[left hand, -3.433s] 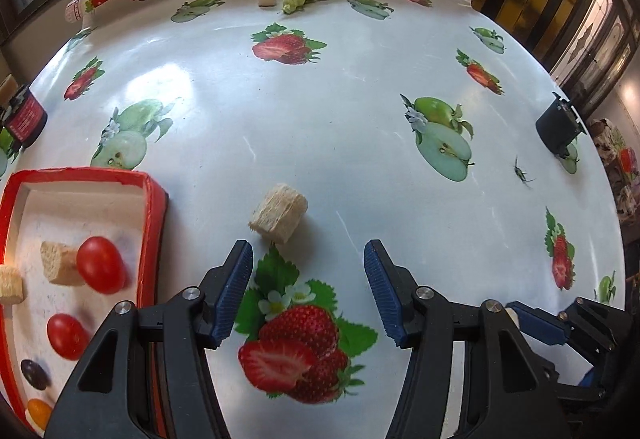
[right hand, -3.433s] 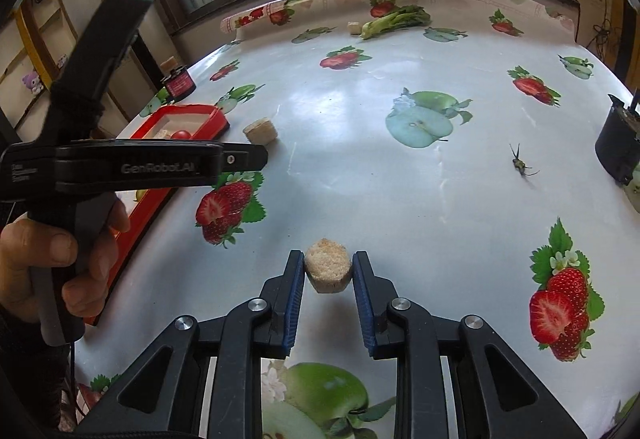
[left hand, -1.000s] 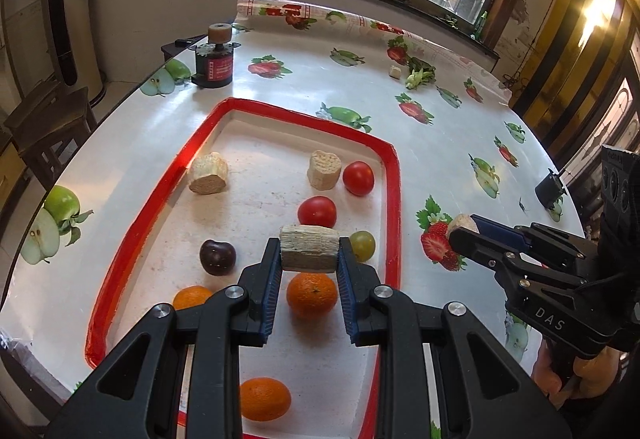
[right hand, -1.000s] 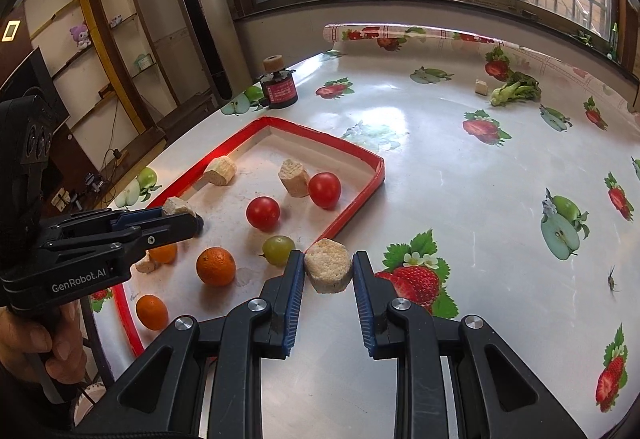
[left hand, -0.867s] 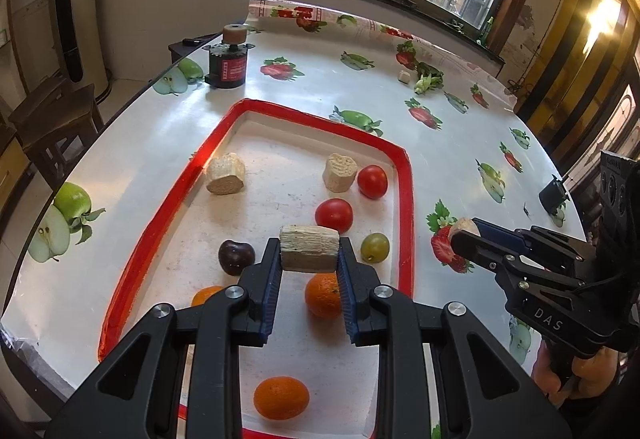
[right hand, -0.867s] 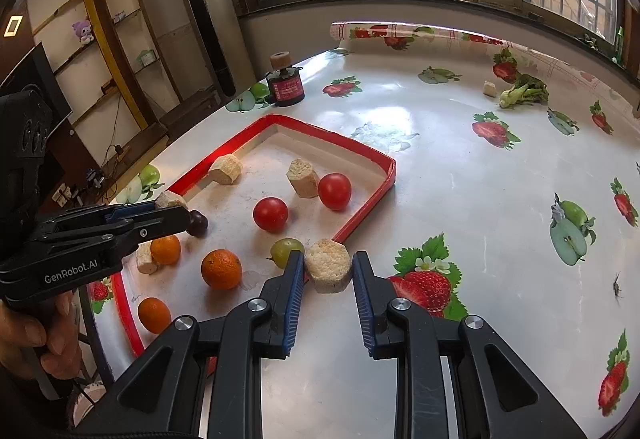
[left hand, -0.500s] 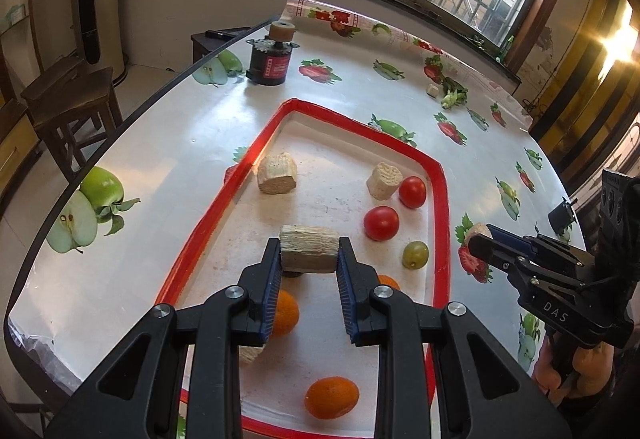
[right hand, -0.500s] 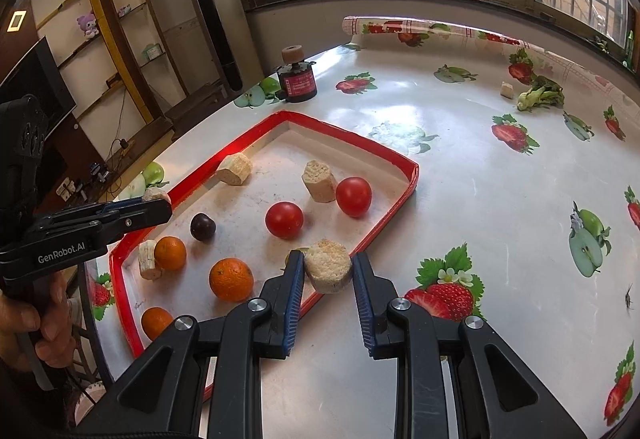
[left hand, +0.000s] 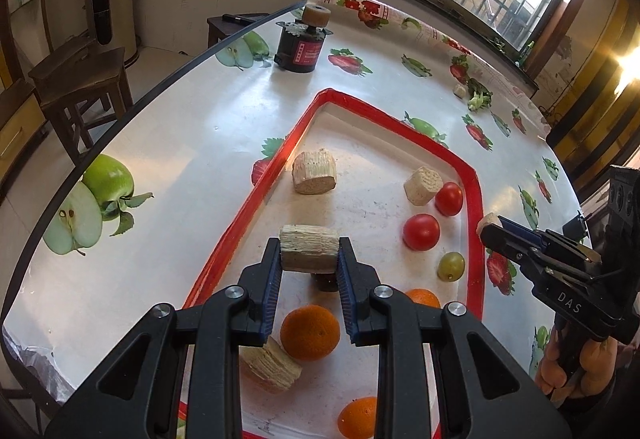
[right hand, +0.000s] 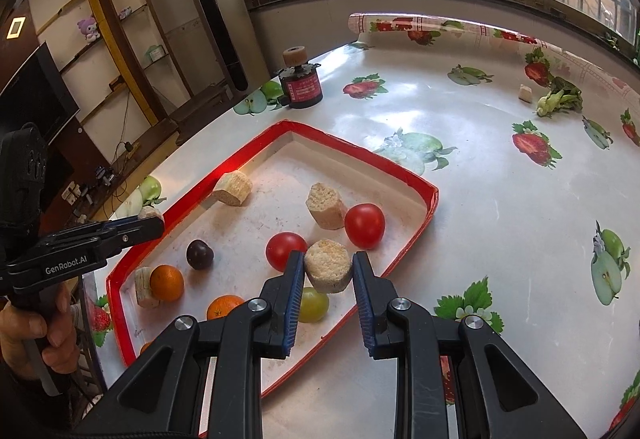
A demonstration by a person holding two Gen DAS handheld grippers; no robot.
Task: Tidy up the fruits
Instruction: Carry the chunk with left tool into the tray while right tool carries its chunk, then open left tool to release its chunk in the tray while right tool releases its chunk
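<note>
My left gripper (left hand: 309, 259) is shut on a beige corn chunk (left hand: 309, 248), held above the left side of the red tray (left hand: 276, 167). My right gripper (right hand: 327, 273) is shut on another corn chunk (right hand: 329, 270), held above the tray's near right part (right hand: 416, 235). In the tray lie two tomatoes (right hand: 364, 225), a green grape (right hand: 314, 304), a dark plum (right hand: 199, 254), oranges (left hand: 310, 332) and other corn chunks (left hand: 314, 173). The right gripper also shows at the right of the left wrist view (left hand: 489, 228).
A black and red jar (right hand: 301, 84) stands beyond the tray. A green vegetable (right hand: 558, 100) and a small chunk (right hand: 525, 93) lie far right on the fruit-print tablecloth. The table edge curves along the left, with a wooden stool (left hand: 80, 79) beyond it.
Both grippers have moved left over the tray, each still holding its corn chunk. The left gripper now hangs over the tray's left side.
</note>
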